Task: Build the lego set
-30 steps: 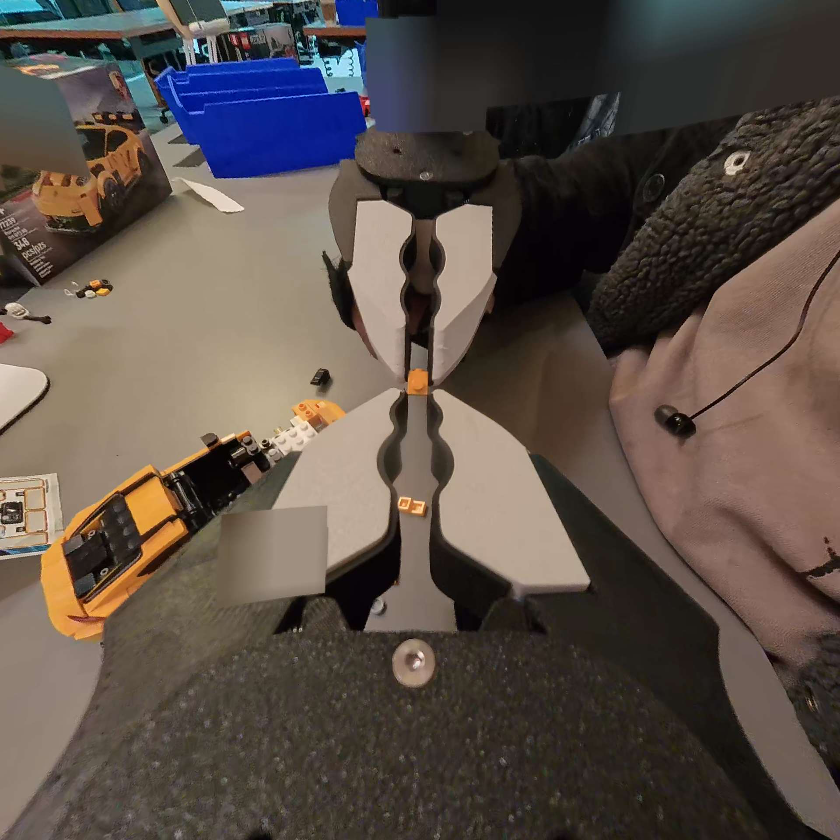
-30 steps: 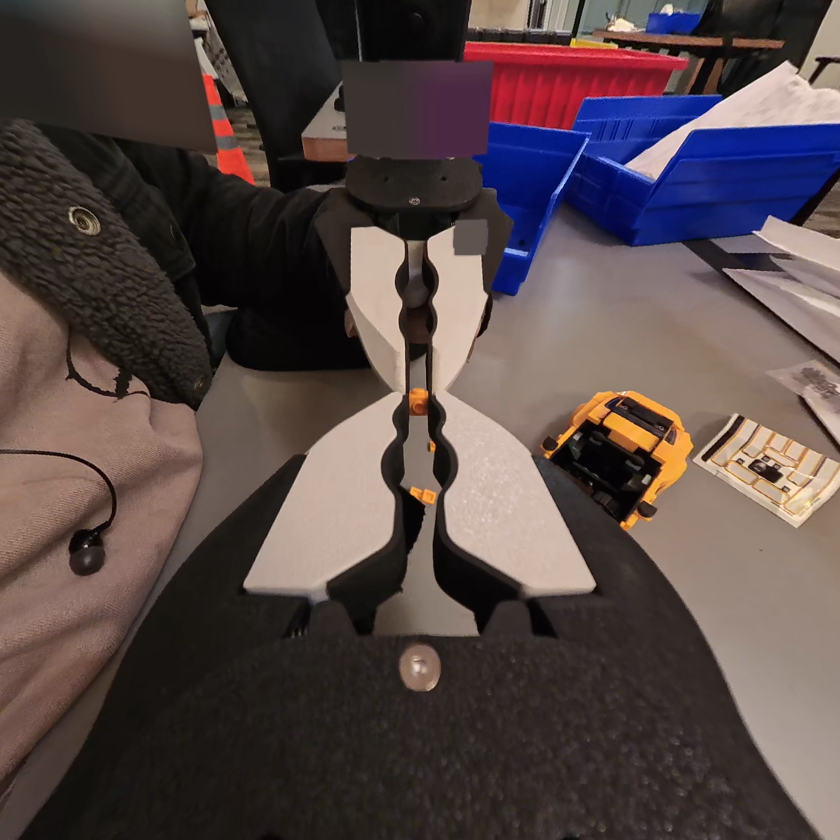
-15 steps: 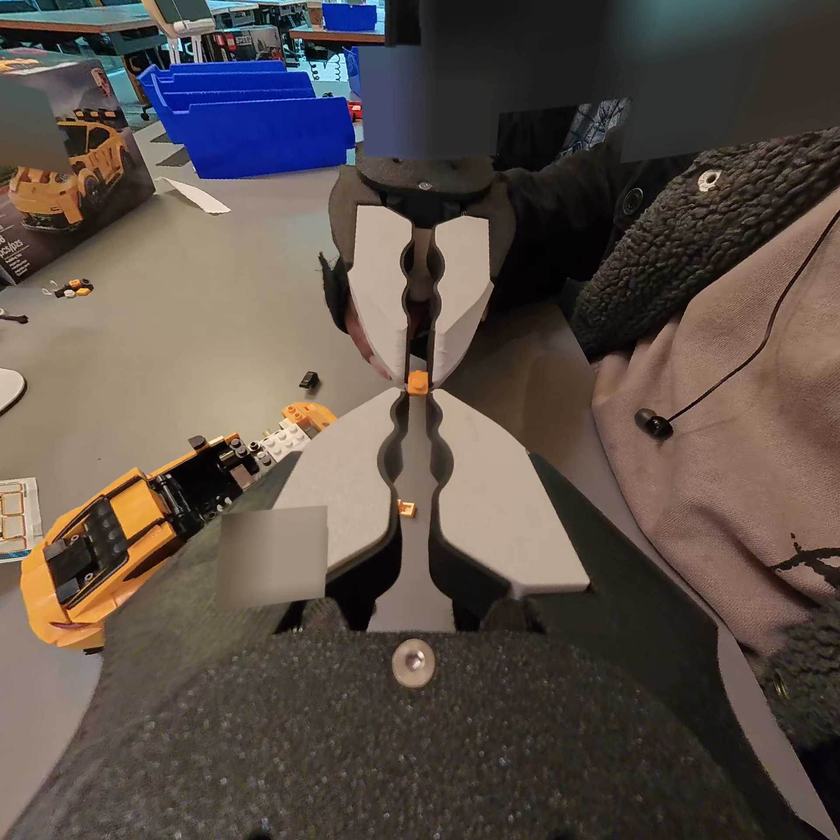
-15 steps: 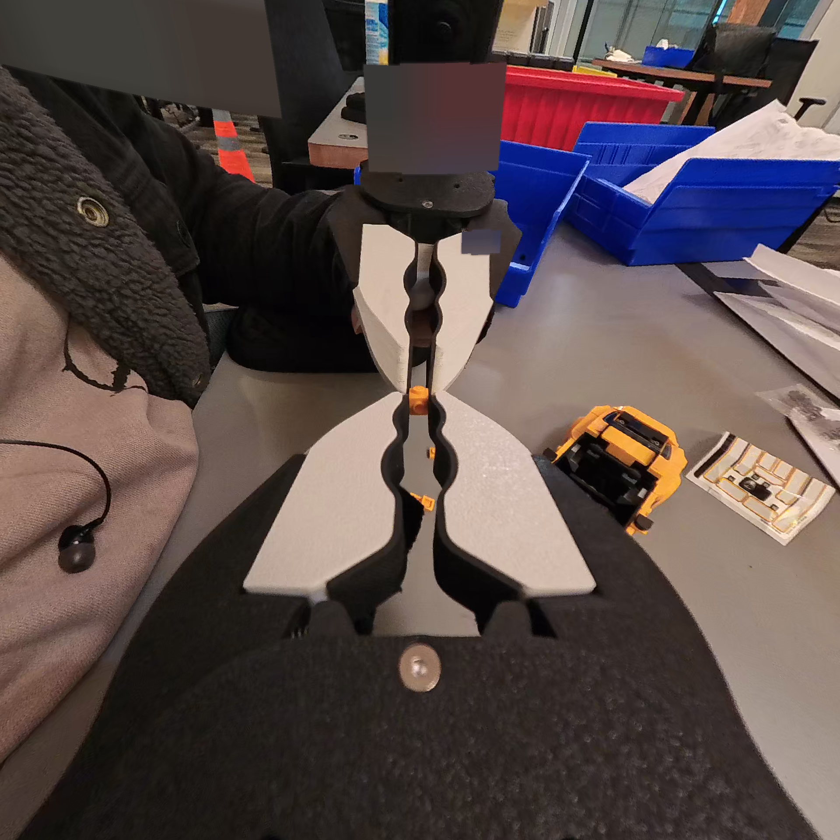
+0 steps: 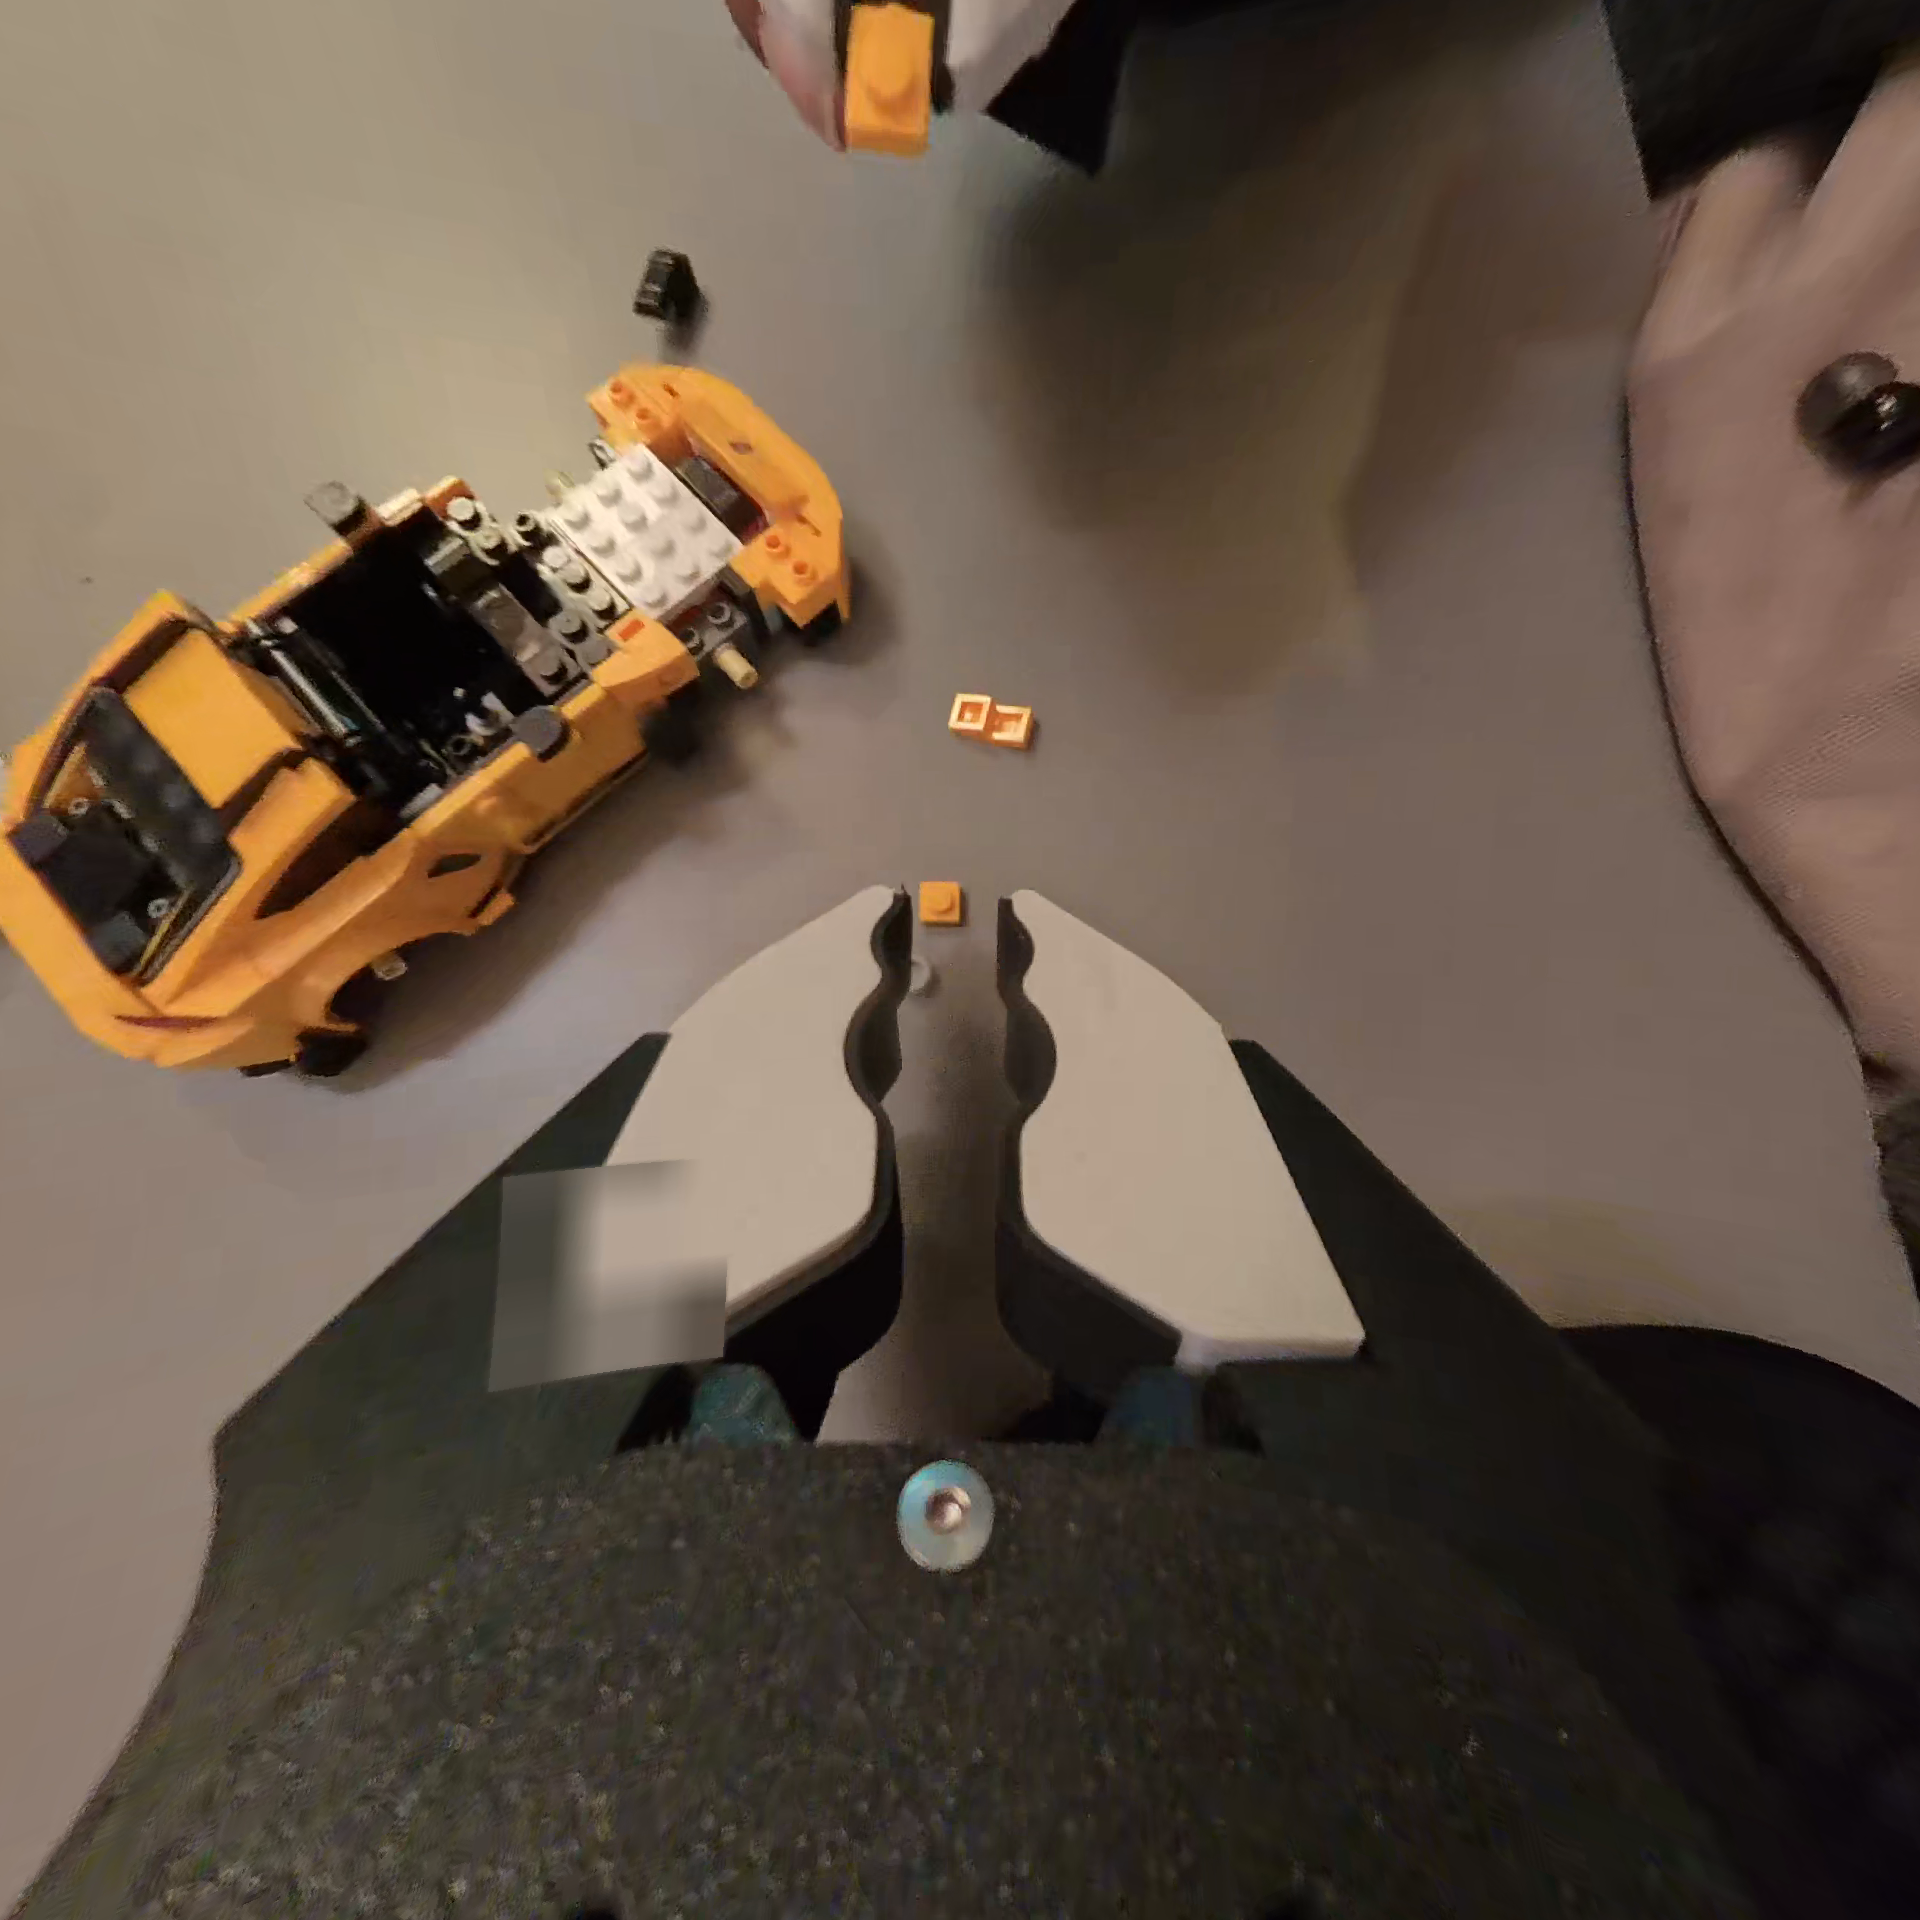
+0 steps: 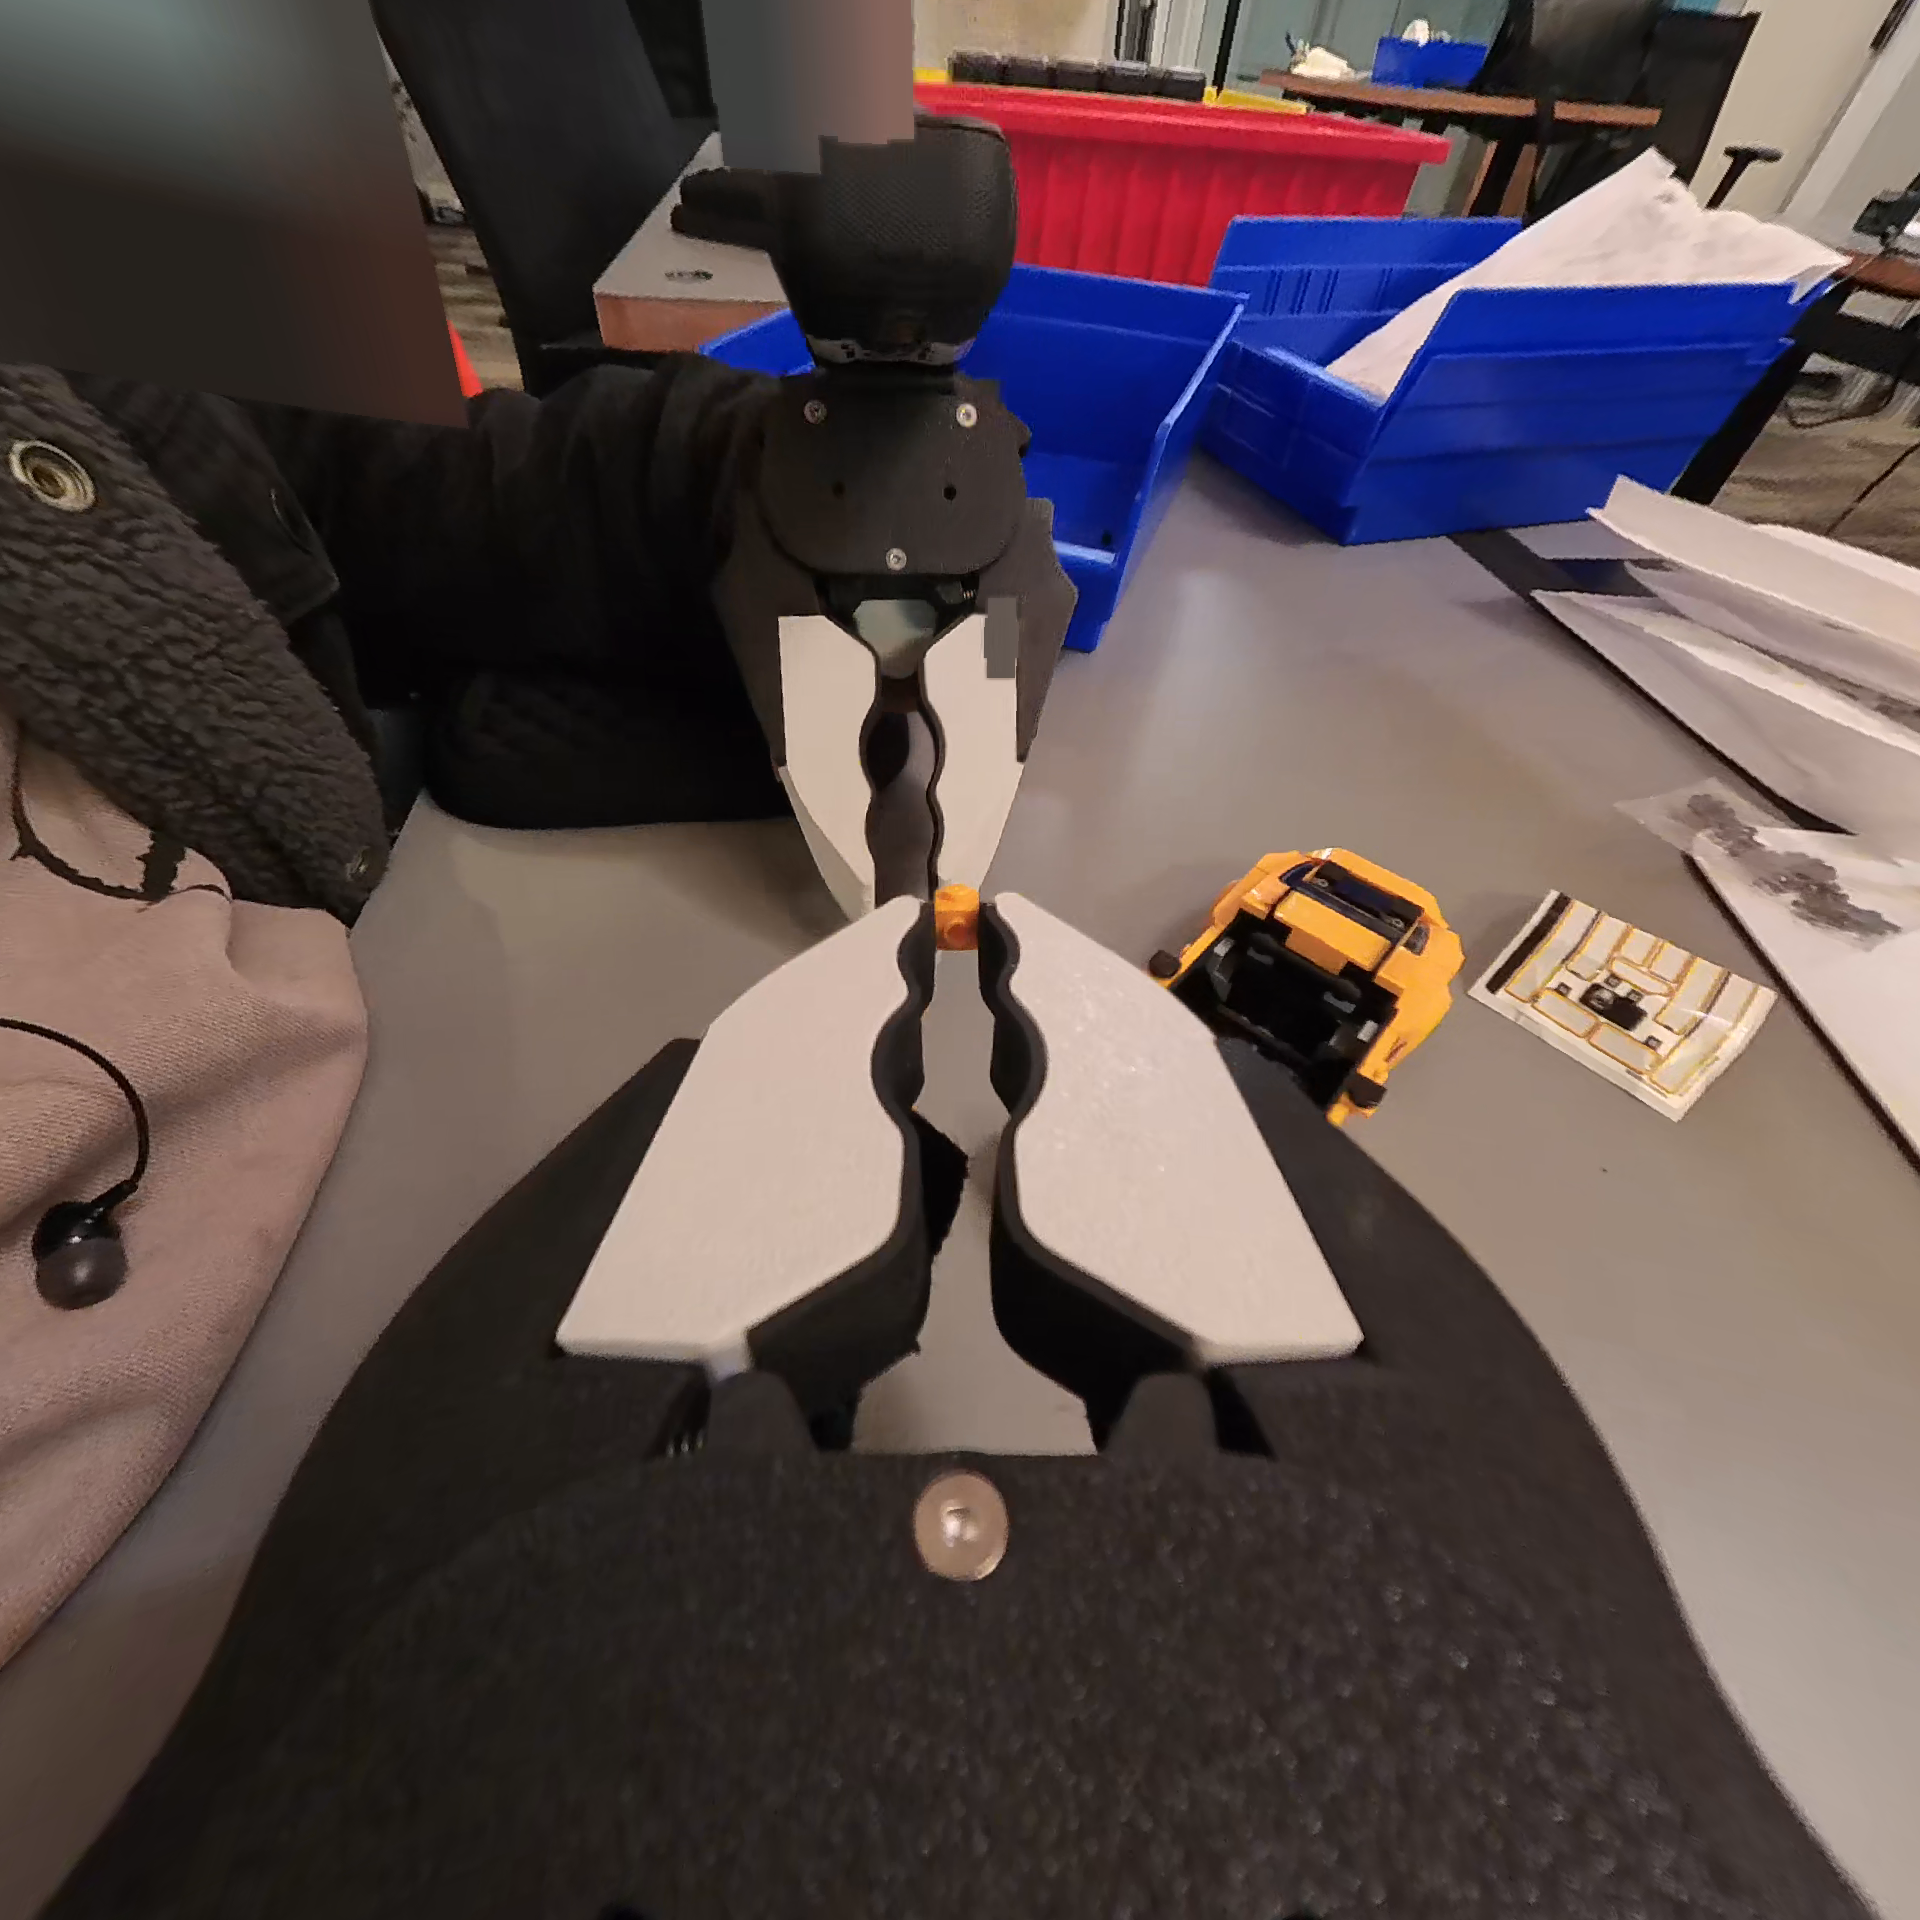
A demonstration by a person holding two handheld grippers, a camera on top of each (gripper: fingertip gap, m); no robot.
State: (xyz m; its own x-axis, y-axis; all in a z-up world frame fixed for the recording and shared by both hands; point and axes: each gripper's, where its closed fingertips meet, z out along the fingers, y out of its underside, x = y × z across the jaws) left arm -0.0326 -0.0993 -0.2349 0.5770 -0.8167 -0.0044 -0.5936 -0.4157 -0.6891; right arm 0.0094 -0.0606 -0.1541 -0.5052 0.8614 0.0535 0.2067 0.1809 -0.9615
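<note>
**Right wrist view: orange plate pinched, left jaws apart over the table**

Right wrist view gives me the small orange plate [image 6: 956, 918] clamped at the tips of my right gripper [image 6: 954, 914]; in the left wrist view that same plate [image 5: 885, 88] shows at the top edge, held above the grey table [image 5: 1299, 831].

My left gripper [image 5: 943, 909] points down at the table with its jaws apart and nothing between them. A single orange stud tile [image 5: 941, 903] lies on the table just ahead of the tips, and a two-stud orange piece [image 5: 990, 721] lies upside down a little farther on.

The part-built orange car [image 5: 405, 707] sits to the left, well apart from the loose pieces, roof off and its white plates exposed. A small black piece [image 5: 663, 284] lies beyond its nose.

Toward the far edge of the table I see blue bins [image 6: 1507, 405], with a sticker sheet [image 6: 1621, 1003] beside the car [image 6: 1320, 966].
</note>
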